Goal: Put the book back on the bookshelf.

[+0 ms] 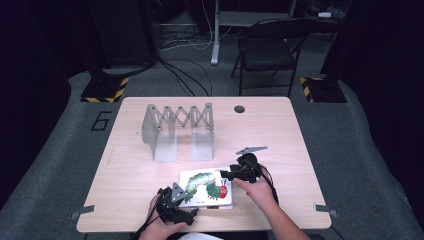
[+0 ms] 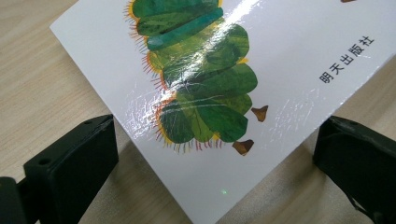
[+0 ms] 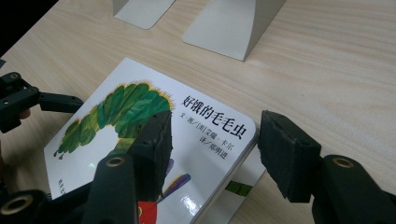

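A white picture book (image 1: 200, 187) (image 2: 210, 70) (image 3: 140, 121) with a green caterpillar on its cover lies flat near the table's front edge. It seems to rest on a second thin book (image 3: 238, 189) that peeks out below. My left gripper (image 1: 184, 205) (image 2: 215, 154) is open, and its jaws straddle the book's near-left corner without touching it. My right gripper (image 1: 226, 175) (image 3: 212, 135) is open at the far-right corner. One of its jaws hangs over the cover and the other stands off the edge above the wood. One finger (image 3: 60, 101) of the left gripper shows at the far side of the book.
A grey metal expanding book rack (image 1: 177, 130) (image 3: 229, 28) stands upright behind the book, its slots empty. A round cable hole (image 1: 239, 109) sits at the back of the wooden table (image 1: 135, 200). A folding chair (image 1: 267, 50) stands beyond the table.
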`<move>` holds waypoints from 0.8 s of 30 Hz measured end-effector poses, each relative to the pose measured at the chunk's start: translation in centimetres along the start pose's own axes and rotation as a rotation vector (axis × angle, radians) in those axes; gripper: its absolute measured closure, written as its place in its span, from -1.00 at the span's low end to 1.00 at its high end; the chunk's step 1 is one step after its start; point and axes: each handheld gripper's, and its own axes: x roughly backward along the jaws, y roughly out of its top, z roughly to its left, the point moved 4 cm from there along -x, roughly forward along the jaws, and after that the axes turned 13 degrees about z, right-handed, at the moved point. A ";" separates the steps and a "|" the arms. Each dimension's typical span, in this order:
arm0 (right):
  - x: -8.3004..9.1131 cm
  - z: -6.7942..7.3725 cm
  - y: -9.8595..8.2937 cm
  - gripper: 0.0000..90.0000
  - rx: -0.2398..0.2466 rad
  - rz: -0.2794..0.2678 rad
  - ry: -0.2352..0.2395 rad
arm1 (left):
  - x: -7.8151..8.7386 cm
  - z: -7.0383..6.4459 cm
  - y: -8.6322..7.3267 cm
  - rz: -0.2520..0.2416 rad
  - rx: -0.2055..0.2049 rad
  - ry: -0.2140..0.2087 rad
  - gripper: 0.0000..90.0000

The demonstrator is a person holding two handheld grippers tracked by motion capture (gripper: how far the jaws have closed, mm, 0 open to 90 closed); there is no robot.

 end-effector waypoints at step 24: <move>-0.5 0.1 0.2 0.02 -0.017 0.000 0.039 | 0.7 -0.5 0.3 -0.025 -0.113 0.135 -0.85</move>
